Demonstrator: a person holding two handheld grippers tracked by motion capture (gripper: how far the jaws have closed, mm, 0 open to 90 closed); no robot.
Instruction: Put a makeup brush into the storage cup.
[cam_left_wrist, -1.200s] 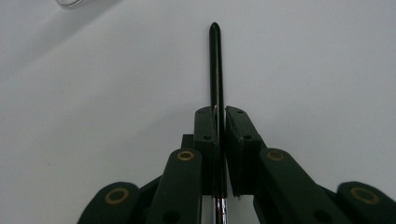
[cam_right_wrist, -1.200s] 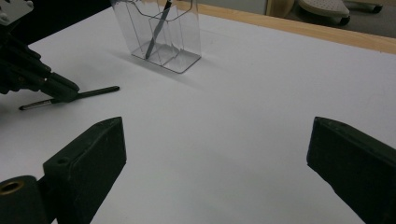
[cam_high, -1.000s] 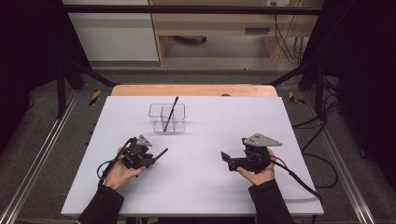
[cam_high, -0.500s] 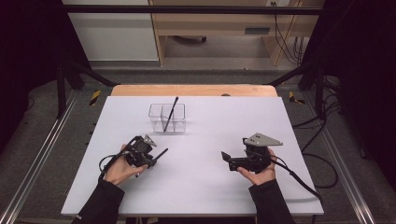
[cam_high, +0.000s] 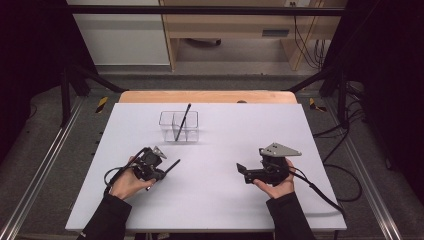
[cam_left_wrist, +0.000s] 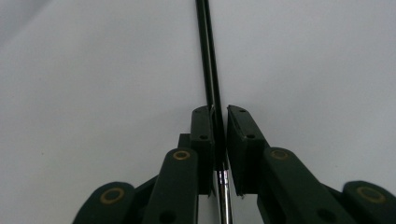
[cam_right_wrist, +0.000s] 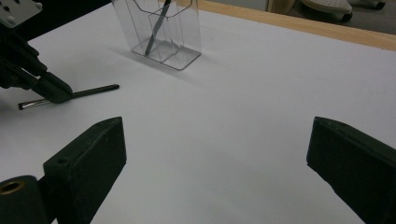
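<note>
While the left hand-held gripper (cam_left_wrist: 220, 140) pinches the thin black pen (cam_left_wrist: 208, 70) near its metal end, the pen looks light, stiff and slippery; the right hand-held gripper (cam_right_wrist: 215, 154) gapes wide

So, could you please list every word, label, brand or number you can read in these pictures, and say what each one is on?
None: no readable text anywhere.
The black pen in the left tongs shows no print.
The clear organizer and the white table carry no label.
The small plate on the wooden bench beyond the table is too blurred to read.
</note>
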